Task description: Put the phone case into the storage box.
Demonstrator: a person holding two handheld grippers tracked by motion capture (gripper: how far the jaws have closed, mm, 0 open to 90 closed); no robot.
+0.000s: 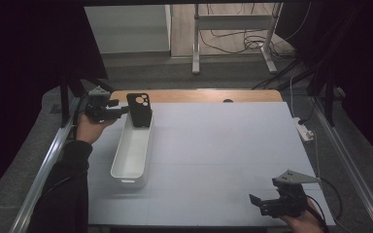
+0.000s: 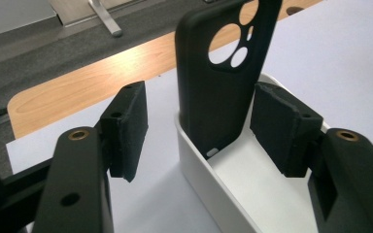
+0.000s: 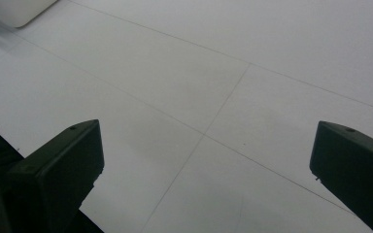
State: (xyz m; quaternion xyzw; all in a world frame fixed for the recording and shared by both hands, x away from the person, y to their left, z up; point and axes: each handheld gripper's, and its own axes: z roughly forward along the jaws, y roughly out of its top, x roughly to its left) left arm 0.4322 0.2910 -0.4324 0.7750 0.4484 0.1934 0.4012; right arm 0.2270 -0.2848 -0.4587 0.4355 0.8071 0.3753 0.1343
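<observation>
Hands come in from the bottom of the high view, and nearest is the right gripper (image 1: 267,204), sitting at the near right corner of the white table (image 1: 223,160) with its jaws spread wide and just bare tabletop between them, so it's holding nothing. Further up on the left there's a long white tray (image 1: 132,150) running away from the person. At its far end a black phone case (image 1: 140,109) stands upright inside the tray, camera cutouts at the top, leaning on the end wall as far as one can tell. The left gripper (image 2: 199,128) is right there at that far end, jaws apart on either side of the case; the pads (image 2: 281,126) sit close but aren't pressing it, so the case is standing free. Beyond the tray a strip of wooden tabletop edge (image 1: 199,95) shows.
</observation>
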